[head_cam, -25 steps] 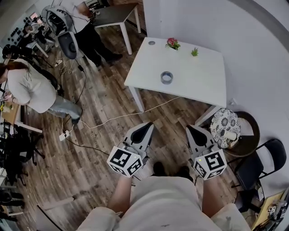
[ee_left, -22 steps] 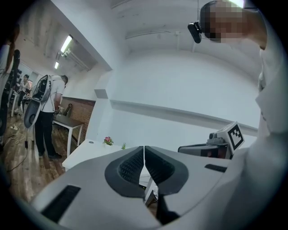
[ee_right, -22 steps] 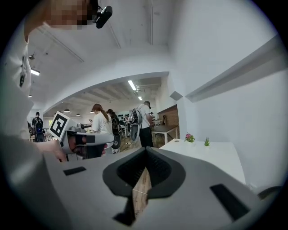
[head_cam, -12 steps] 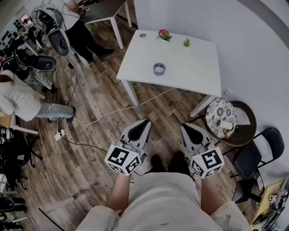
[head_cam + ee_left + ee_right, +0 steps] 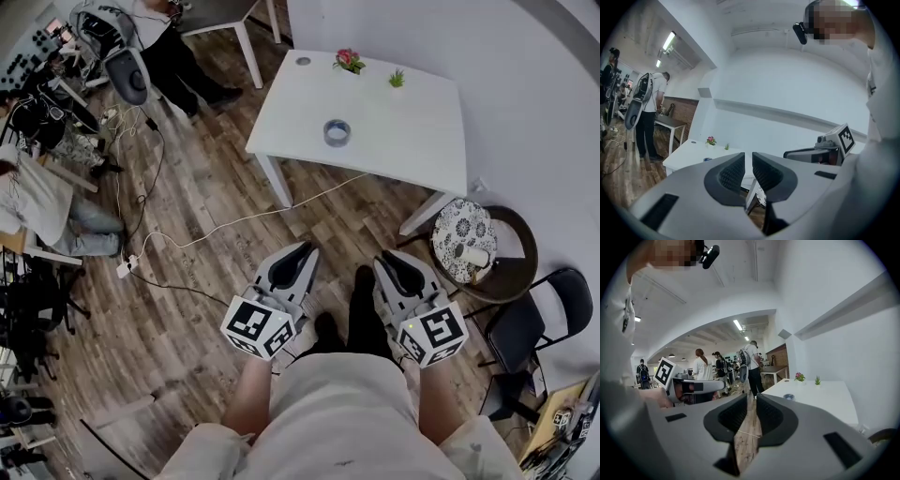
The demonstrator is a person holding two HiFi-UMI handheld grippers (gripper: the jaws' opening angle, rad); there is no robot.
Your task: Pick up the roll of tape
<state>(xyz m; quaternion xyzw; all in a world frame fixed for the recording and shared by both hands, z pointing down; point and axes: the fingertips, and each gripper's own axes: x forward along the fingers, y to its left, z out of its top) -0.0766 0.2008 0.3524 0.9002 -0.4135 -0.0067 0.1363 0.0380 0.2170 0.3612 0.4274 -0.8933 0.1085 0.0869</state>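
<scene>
Tape roll [image 5: 337, 132] sits on white table [image 5: 412, 141]; left claw [image 5: 748, 155] and right claw [image 5: 752, 396], empty, just opened slightly.

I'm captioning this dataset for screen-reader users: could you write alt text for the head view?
A roll of tape lies on a white table, well ahead of a person standing on a wooden floor, seen from above. They hold the left gripper and right gripper low in front of them, both empty, jaws having just been opening.
</scene>
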